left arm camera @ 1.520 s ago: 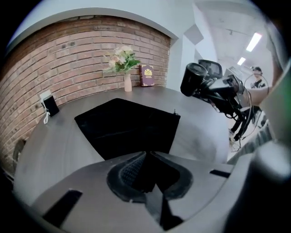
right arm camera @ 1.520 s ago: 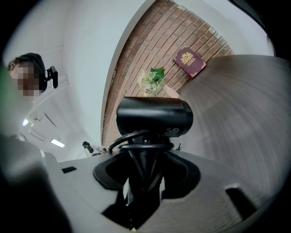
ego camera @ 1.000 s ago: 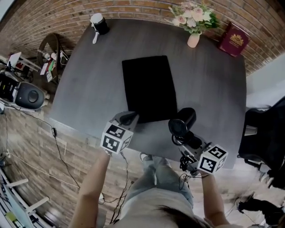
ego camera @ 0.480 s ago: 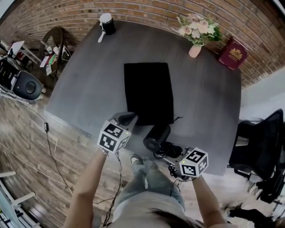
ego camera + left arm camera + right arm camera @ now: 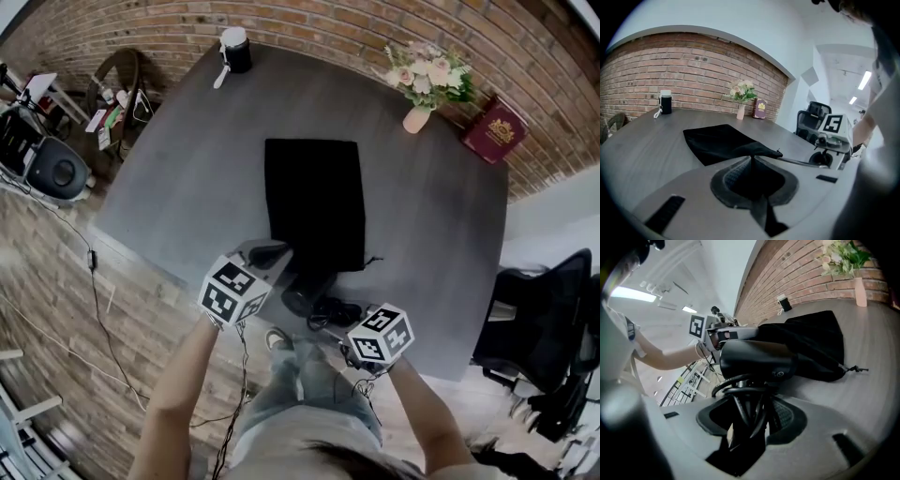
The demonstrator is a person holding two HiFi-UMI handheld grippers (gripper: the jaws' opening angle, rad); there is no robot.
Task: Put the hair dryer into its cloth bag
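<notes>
While left gripper (image 5: 751,158) pinches bag (image 5: 314,202) edge, jaws together on cloth, right gripper (image 5: 750,401) jaws clamp dryer (image 5: 757,359) handle and cord, barrel just beside bag, above bench (image 5: 187,178).

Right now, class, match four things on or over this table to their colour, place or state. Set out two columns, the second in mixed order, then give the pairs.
Things:
1. hair dryer
2. cloth bag
3. vase
4. book

States:
A. dark red, at the far right corner of the table
B. gripped in the right claw
C. black, near edge pinched by the left claw
D. holds flowers

Pairs: 1-B, 2-C, 3-D, 4-A
</notes>
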